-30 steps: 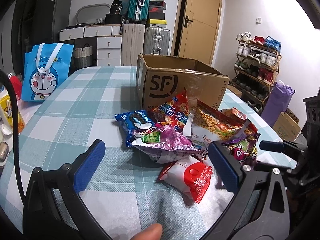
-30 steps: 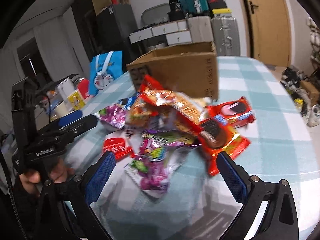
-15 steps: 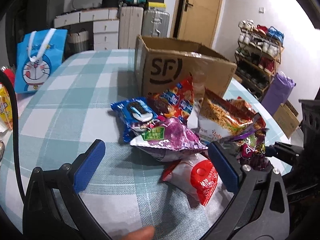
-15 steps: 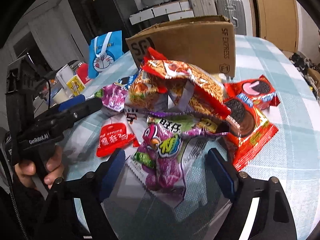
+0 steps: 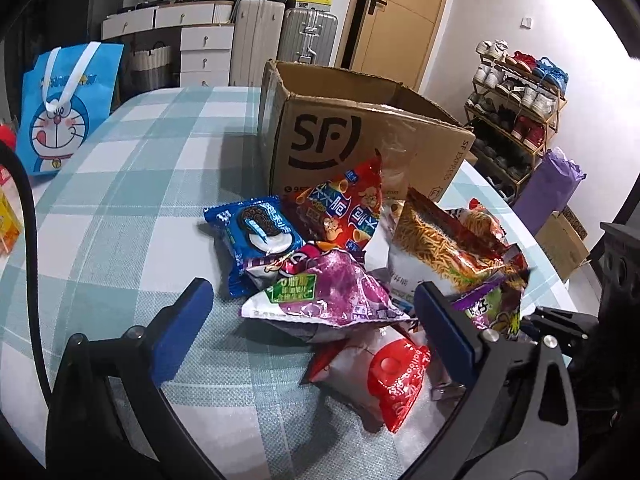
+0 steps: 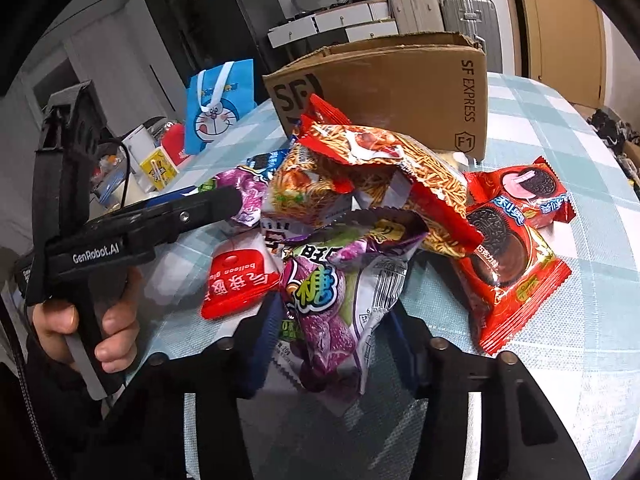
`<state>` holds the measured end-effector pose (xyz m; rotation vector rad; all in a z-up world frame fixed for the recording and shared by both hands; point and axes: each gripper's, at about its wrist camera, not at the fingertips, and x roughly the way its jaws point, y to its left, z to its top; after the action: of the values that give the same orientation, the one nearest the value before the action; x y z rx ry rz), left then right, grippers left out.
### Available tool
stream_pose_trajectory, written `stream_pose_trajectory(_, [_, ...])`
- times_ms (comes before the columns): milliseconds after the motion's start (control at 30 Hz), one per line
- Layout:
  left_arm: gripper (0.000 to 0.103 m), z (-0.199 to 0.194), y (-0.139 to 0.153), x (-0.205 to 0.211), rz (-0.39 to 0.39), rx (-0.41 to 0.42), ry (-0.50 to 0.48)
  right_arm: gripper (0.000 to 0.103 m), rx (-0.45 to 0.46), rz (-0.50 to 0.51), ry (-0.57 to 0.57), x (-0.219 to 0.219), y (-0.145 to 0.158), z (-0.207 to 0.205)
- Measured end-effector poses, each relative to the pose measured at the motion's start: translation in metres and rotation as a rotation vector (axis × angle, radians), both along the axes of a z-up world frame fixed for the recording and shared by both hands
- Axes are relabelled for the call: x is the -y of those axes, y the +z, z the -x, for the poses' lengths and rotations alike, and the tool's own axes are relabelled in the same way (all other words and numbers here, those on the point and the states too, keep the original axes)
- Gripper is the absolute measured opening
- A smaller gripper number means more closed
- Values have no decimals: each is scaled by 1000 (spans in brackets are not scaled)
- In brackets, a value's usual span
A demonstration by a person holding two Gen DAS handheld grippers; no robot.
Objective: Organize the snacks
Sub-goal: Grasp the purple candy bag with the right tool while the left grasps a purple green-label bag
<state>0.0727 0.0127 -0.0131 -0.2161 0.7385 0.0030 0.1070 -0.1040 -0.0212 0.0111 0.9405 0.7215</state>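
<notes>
Snack packs lie piled on the checked table (image 5: 120,184) in front of an open cardboard box (image 5: 360,136). My right gripper (image 6: 332,328) is closing, and its blue pads pinch the crumpled purple candy bag (image 6: 316,280) at the near side of the pile. My left gripper (image 5: 316,320) is open. Its fingers straddle a purple snack bag (image 5: 332,292) and a red-and-white pack (image 5: 384,372) without touching them. Behind lie a blue cookie pack (image 5: 256,236), a red chips bag (image 5: 344,204) and a noodle snack bag (image 5: 440,248). Two red cookie packs (image 6: 512,256) lie to the right.
A blue cartoon tote (image 5: 64,112) stands at the table's far left, with small boxes (image 6: 158,168) near it. Past the table's right edge are a shoe rack (image 5: 516,92) and a purple bag (image 5: 548,188). Suitcases (image 5: 304,36) and drawers line the back wall.
My right gripper's jaws have come together from wide open onto the purple candy bag. Both grippers have moved in closer to the pile and tipped down a little.
</notes>
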Motion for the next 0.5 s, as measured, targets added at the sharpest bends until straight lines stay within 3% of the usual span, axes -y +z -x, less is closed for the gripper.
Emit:
stream_pose_trajectory(67, [101, 0, 1, -1, 10, 1, 5, 39, 9, 0, 1, 1, 0, 2])
stream_pose_trajectory(267, [100, -10, -1, -12, 58, -20, 45, 36, 36, -39, -29, 20, 2, 12])
stream_pose_trajectory(367, [92, -16, -9, -19, 63, -61, 88, 36, 50, -67, -38, 30, 6, 16])
stream_pose_trajectory(500, [83, -18, -17, -26, 149, -89, 76, 36, 58, -75, -44, 39, 9, 20])
